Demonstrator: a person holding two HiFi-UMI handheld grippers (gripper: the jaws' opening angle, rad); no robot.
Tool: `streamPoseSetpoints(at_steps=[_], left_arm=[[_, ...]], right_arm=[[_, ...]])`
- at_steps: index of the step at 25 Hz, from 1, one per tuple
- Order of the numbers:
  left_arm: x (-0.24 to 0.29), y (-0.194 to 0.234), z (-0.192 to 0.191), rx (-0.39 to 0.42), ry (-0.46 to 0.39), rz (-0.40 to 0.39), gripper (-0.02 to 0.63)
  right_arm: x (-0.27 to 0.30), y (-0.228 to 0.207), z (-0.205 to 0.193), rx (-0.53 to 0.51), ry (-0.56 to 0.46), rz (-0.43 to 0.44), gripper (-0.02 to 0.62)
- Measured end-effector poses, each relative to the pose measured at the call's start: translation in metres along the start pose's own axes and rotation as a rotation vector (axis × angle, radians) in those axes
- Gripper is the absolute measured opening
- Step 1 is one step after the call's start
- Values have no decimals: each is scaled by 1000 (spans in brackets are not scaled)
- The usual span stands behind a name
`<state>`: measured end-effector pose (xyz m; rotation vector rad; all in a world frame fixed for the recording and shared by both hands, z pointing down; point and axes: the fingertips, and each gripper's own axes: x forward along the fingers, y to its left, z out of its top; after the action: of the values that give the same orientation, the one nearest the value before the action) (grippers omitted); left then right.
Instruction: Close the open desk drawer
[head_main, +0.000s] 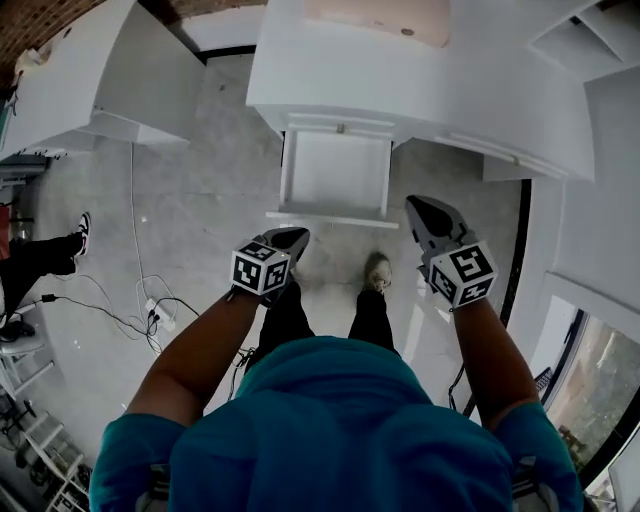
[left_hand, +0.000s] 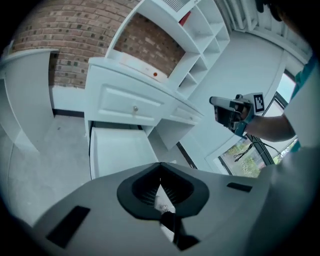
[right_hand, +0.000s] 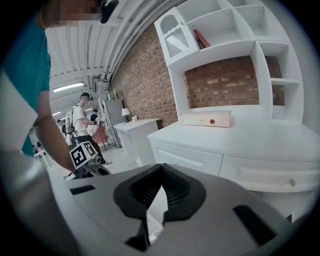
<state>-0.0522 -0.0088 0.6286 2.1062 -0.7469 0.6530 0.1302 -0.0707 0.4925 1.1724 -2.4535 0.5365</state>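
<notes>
The white desk (head_main: 420, 90) stands ahead of me, and its lower drawer (head_main: 337, 172) is pulled out toward me, empty inside. In the left gripper view the same open drawer (left_hand: 117, 150) lies just beyond the jaws, under a shut drawer with a small knob (left_hand: 134, 108). My left gripper (head_main: 297, 238) hovers near the drawer's front left corner, shut and holding nothing. My right gripper (head_main: 418, 208) hangs by the front right corner, clear of the drawer, also shut and empty. Neither gripper touches the drawer front (head_main: 330, 217).
A flat wooden box (head_main: 375, 18) lies on the desk top. Another white desk (head_main: 100, 70) stands at the left. Cables and a power strip (head_main: 150, 312) trail over the grey floor at the left. A bystander's leg (head_main: 45, 255) shows at the left edge, a window (head_main: 600, 370) at the right.
</notes>
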Motion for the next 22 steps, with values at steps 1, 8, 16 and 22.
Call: streamPoseSetpoints(at_steps=[1,8,16,22], left_arm=[[10,5,-14,-19,23,3,14],[73,41,-82,-105,107,50,14],[125,88,-119,-181,119,136,14],[142,104,-109,-195,86,150,14]], right_arm=[[4,2,-8,-1,9,10,21],[31,-4,-58,17,29,38,21],[44,-6,-117,45,73,56,21],[44,-13,-140,85,66,30,21]])
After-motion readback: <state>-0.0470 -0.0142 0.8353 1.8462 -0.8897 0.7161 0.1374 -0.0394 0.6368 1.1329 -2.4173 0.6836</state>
